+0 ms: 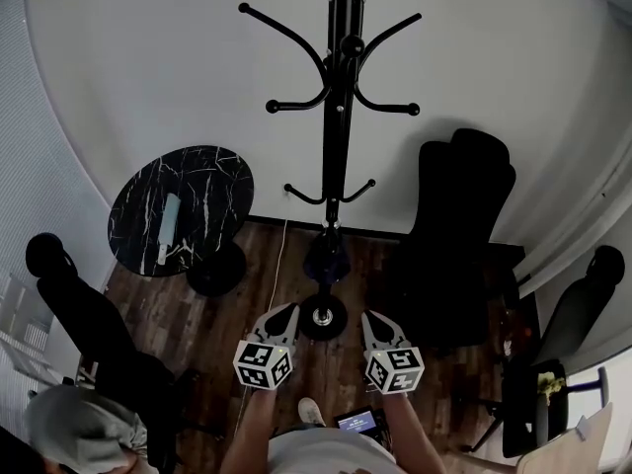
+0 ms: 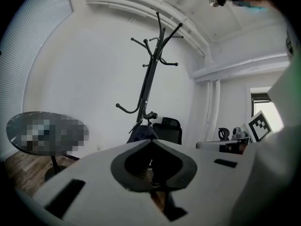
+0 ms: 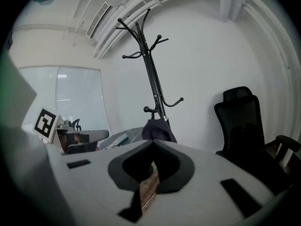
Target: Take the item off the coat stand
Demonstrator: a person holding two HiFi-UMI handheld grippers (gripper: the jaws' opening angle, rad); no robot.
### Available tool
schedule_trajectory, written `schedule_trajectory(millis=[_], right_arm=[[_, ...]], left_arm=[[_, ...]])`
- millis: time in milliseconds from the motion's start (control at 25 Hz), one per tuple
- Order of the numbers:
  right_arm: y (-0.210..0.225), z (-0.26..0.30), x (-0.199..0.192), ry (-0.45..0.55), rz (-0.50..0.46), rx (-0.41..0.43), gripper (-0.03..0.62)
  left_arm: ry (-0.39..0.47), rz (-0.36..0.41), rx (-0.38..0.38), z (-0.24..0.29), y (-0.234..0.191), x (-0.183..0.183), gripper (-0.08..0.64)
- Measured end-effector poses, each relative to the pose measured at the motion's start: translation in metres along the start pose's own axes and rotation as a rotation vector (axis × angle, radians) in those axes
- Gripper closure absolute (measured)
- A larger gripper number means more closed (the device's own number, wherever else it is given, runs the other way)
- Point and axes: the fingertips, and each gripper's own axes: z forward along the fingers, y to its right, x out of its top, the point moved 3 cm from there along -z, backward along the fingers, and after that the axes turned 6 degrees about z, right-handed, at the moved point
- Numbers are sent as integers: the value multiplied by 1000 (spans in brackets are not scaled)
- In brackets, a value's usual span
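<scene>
Low on the coat stand (image 1: pixel 341 117), a dark cloth item (image 1: pixel 327 255) hangs from a bottom hook. It looks soft and light, best pinched near its top. The left claw (image 1: pixel 288 310) and right claw (image 1: pixel 369 318) are closed, empty, well short.

The right claw (image 3: pixel 151 144) has its jaws pressed together, with nothing between them. Beyond its tips a black coat stand (image 3: pixel 151 74) rises against the white wall (image 3: pixel 207 55), and a dark fabric item (image 3: pixel 157 129) hangs from one of its low hooks. A black office chair (image 3: pixel 239 121) stands to the right of the stand, and window blinds (image 3: pixel 77 98) are at the left.
</scene>
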Motion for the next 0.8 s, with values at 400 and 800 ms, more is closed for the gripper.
schedule_trajectory(millis=[400,800], right_arm=[[11,42,1,-19,-5,-43,580],[0,51,-12,-60,-14,-29,580]], left_arm=[[-24,7,-54,46,-37,-2,540],[-17,-27,-63,43,-44,-9,540]])
